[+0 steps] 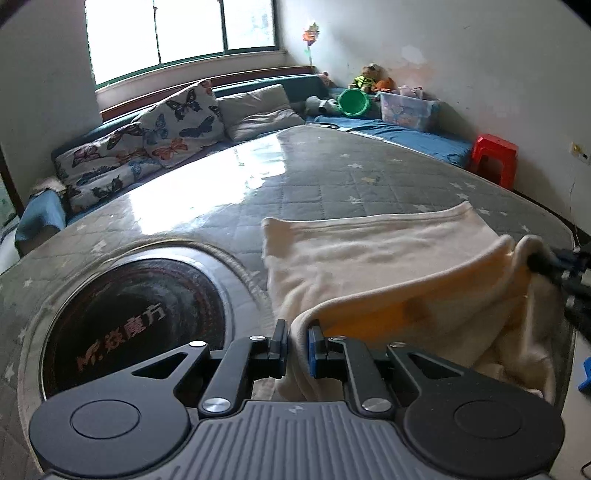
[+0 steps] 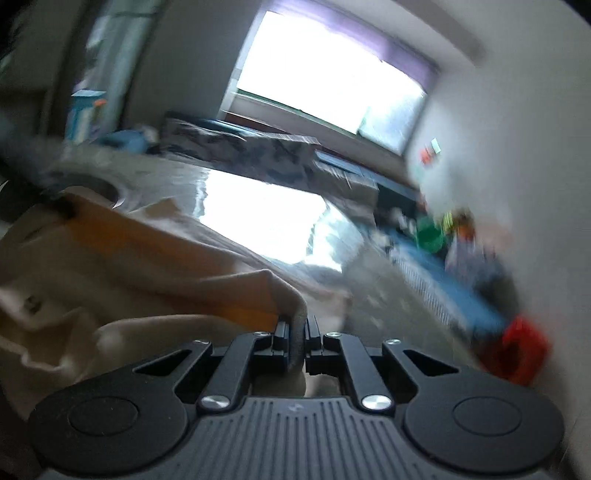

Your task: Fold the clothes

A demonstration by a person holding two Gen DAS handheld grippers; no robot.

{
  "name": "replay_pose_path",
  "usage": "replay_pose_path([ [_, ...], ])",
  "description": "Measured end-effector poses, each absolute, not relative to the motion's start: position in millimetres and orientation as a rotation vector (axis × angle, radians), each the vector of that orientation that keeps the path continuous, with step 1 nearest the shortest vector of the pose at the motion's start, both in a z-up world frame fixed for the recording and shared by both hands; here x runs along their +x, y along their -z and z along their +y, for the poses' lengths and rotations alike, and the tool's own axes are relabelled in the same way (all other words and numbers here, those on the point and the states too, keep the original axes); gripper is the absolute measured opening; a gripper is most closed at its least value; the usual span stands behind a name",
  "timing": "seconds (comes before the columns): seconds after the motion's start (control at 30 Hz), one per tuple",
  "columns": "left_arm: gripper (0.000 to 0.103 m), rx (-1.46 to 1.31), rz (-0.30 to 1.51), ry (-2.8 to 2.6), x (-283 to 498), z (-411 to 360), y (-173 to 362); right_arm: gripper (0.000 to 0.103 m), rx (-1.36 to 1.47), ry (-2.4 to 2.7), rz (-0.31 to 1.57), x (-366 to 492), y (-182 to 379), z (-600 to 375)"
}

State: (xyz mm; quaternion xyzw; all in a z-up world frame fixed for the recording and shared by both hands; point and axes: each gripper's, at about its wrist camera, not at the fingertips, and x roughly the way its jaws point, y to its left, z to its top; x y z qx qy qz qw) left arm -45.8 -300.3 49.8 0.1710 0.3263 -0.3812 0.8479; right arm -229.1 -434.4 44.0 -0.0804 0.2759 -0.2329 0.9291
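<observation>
Left gripper (image 1: pixel 297 345) is clamped on the near hem of the cream fleece garment with an orange lining (image 1: pixel 369 258); right gripper (image 2: pixel 297 339) is clamped on the same hem further along. The garment's far half lies flat on the grey star-quilted mattress (image 1: pixel 332 173), its near edge raised off the mattress. Judged mid-fold: next, carry both corners level toward the mattress's far side.

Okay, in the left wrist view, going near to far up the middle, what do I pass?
left gripper clamped on the cream garment → grey quilted mattress → grey pillow → window.
</observation>
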Motion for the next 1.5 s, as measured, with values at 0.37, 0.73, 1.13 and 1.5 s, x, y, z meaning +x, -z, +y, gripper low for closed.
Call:
replay_pose_path([
  [0.37,0.043,0.393,0.724,0.862,-46,-309,-37,0.016,0.282,0.443,0.634,-229,-27,-495],
  [0.73,0.02,0.374,0.731,0.764,-25,-273,-35,0.017,0.348,0.336,0.64,-181,-25,-490],
  [1.13,0.02,0.209,0.783,0.436,19,-128,-37,0.017,0.156,0.049,0.707,-38,-33,-381],
  [1.5,0.035,0.29,0.724,0.446,-2,-88,-50,0.023,-0.259,-0.136,0.745,-10,-56,-297],
])
